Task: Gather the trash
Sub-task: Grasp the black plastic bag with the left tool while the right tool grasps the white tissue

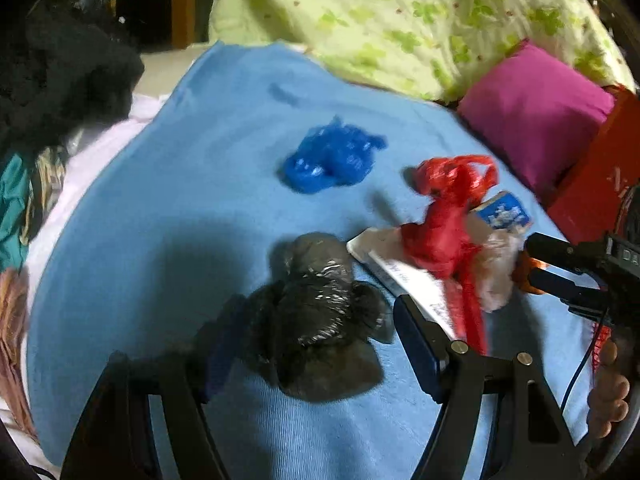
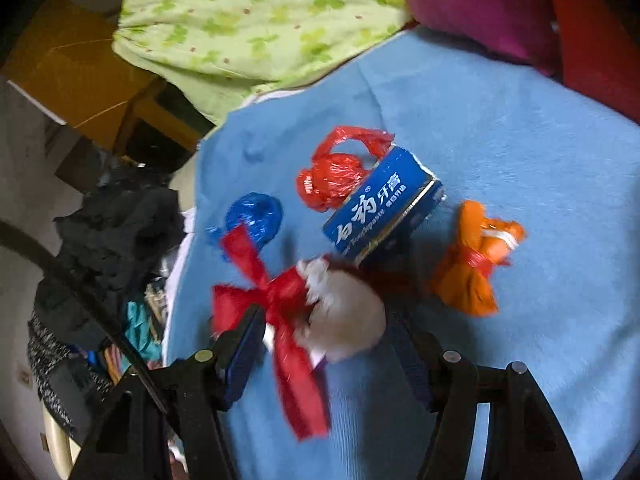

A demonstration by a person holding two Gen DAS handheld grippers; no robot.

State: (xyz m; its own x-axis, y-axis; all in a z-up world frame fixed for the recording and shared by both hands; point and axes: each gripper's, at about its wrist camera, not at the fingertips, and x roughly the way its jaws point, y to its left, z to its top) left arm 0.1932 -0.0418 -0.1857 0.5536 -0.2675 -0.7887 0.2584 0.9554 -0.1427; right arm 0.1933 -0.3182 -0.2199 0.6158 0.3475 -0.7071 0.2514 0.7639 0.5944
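A: Where's the trash at the left gripper (image 1: 308, 344)?
B: A crumpled black bag (image 1: 316, 320) lies between its wide-open jaws on the blue cloth (image 1: 180, 184), not gripped.
A: And the right gripper (image 2: 320, 332)?
B: Its jaws are open around a white wad (image 2: 344, 312) tied with a red ribbon (image 2: 276, 292); blurred, so I can't tell any grip.
A: Farther off?
B: A blue box (image 2: 384, 208), red bag (image 2: 332, 180), blue bag (image 2: 252, 216); an orange bundle (image 2: 472, 264) to the right.
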